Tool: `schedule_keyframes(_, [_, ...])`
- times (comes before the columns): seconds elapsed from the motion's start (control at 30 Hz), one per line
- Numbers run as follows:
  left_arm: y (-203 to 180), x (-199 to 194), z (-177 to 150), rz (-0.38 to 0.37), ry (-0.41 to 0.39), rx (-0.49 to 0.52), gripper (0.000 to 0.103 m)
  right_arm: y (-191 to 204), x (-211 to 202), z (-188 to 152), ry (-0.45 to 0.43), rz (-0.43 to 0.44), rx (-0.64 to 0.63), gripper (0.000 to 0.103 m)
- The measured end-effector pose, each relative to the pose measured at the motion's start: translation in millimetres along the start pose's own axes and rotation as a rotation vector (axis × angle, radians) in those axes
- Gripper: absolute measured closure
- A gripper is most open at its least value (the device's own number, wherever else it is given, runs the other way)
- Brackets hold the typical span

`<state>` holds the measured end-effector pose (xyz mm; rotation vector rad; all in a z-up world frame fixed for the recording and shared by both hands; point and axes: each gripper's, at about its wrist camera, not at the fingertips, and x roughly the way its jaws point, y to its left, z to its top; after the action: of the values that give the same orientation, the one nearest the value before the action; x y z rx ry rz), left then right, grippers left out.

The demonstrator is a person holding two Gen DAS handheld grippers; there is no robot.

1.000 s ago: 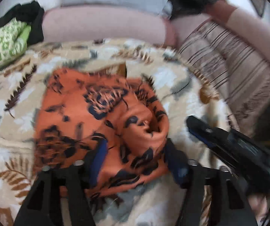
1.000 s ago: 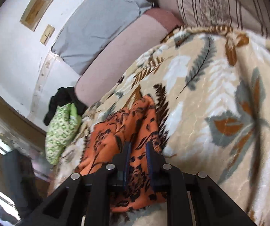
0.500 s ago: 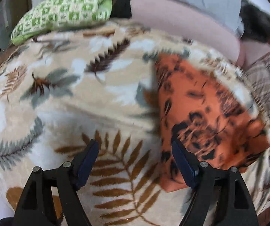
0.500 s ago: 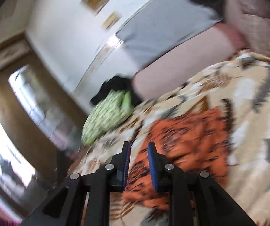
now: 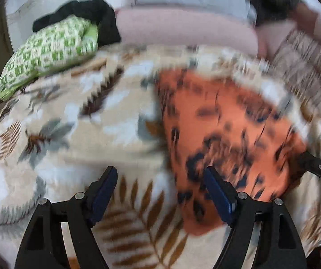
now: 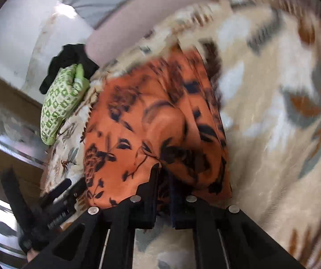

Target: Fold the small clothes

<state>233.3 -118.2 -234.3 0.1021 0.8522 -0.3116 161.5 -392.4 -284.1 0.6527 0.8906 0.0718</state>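
An orange garment with dark floral print [image 5: 227,130] lies on the leaf-patterned blanket [image 5: 70,134]. It also shows in the right wrist view [image 6: 151,123]. My left gripper [image 5: 160,192] is open and empty, at the garment's near left edge. My right gripper [image 6: 163,179] is shut on the garment's near edge, the cloth bunched over its fingers. The right gripper's body shows at the right edge of the left wrist view [image 5: 319,170]. The left gripper shows at the lower left of the right wrist view [image 6: 55,201].
A green patterned bundle [image 5: 48,49] with a black garment [image 5: 88,15] behind it lies at the blanket's far left. A pink bolster [image 5: 182,27] runs along the back. A striped cover [image 5: 306,62] lies at the right. Both views are blurred.
My left gripper let go of the orange garment and moved to its left side, jaws open. My right gripper stayed shut and has come back down on the garment's near edge.
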Motion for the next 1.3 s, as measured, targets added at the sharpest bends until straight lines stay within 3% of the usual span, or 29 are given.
schedule_keyframes(0.07, [5.7,0.0,14.7,-0.009,-0.054,-0.029,0.023,19.3,-21.9,8.7,-0.109,0.039,-0.071,0.089])
schedule_keyframes(0.17, [1.3,29.0,24.6,-0.049,0.03,-0.01,0.023,40.3,-26.0,30.3,-0.175,0.094,-0.092,0.089])
schedule_keyframes(0.23, [-4.6,49.2,19.5,-0.061,0.077,0.013,0.023,50.2,-0.7,52.2,-0.117,0.066,-0.082,0.089])
schedule_keyframes(0.3, [-7.6,57.6,9.7,-0.067,0.071,0.025,0.022,48.7,25.3,62.6,-0.038,0.029,-0.073,0.088])
schedule_keyframes(0.37, [-5.1,60.6,11.1,-0.101,0.094,0.013,0.022,33.3,72.1,66.5,0.092,-0.116,-0.027,0.089])
schedule_keyframes(0.4, [-1.7,60.5,11.0,-0.117,0.099,0.006,0.022,28.4,84.9,64.5,0.125,-0.131,-0.001,0.09])
schedule_keyframes(0.6, [8.0,64.1,9.0,-0.164,0.109,-0.006,0.019,47.3,69.8,85.8,0.039,-0.12,-0.012,0.09])
schedule_keyframes(0.73, [10.4,65.2,9.1,-0.184,0.107,-0.013,0.019,57.0,98.2,121.8,0.034,-0.225,-0.046,0.09])
schedule_keyframes(0.8, [12.5,66.4,9.3,-0.194,0.108,-0.021,0.019,44.6,123.6,132.3,0.102,-0.266,-0.045,0.089])
schedule_keyframes(0.87, [13.4,67.0,9.7,-0.196,0.109,-0.026,0.018,26.5,145.1,134.4,0.169,-0.244,0.01,0.089])
schedule_keyframes(0.97, [12.4,65.8,10.0,-0.187,0.107,-0.023,0.018,27.0,132.8,136.6,0.151,-0.228,0.048,0.09])
schedule_keyframes(1.07, [11.3,64.3,8.8,-0.177,0.097,-0.015,0.018,36.5,103.5,128.7,0.081,-0.251,-0.005,0.089])
schedule_keyframes(1.3, [8.7,62.4,6.1,-0.16,0.082,-0.002,0.018,36.5,36.2,64.8,0.0,-0.322,-0.127,0.088])
